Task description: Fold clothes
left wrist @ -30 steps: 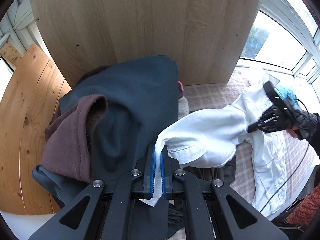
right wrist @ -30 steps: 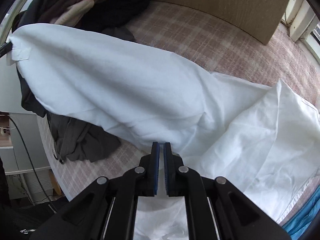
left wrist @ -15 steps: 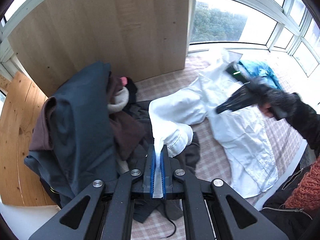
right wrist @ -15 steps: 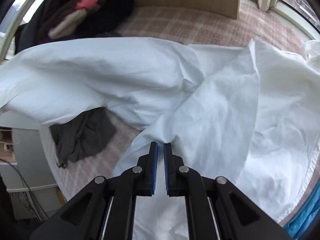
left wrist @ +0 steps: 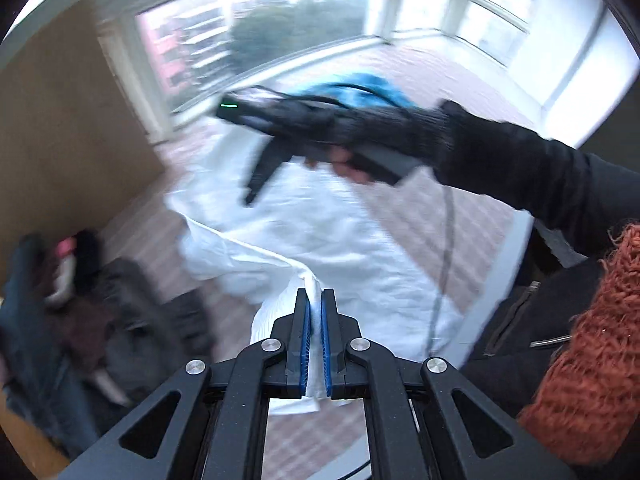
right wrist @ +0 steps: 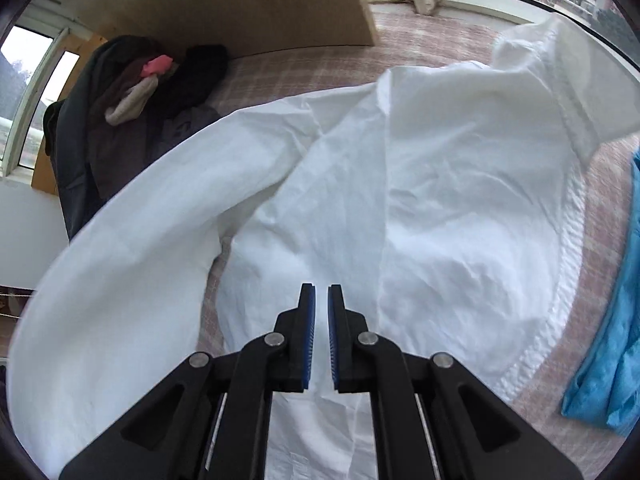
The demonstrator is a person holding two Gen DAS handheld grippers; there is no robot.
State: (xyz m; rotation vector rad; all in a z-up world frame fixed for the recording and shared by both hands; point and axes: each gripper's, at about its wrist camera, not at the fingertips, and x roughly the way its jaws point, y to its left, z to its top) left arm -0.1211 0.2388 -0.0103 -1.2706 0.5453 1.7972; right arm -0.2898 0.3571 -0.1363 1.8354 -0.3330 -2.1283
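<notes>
The left gripper (left wrist: pixel 315 312) pinches a fold of the white shirt (right wrist: pixel 440 200), which lies spread across the checked bed cover (right wrist: pixel 436 44). The right gripper (right wrist: pixel 321 308) hovers above it, jaws slightly apart, holding nothing.

A white shirt (right wrist: pixel 420 184) lies spread and creased across the checked bed cover (right wrist: pixel 432 40), collar toward the window, hem stitching curving along its right edge. One long sleeve (right wrist: pixel 132 240) is lifted off the bed toward the left, its cuff end (left wrist: pixel 314 300) pinched between blue-padded jaws.
</notes>
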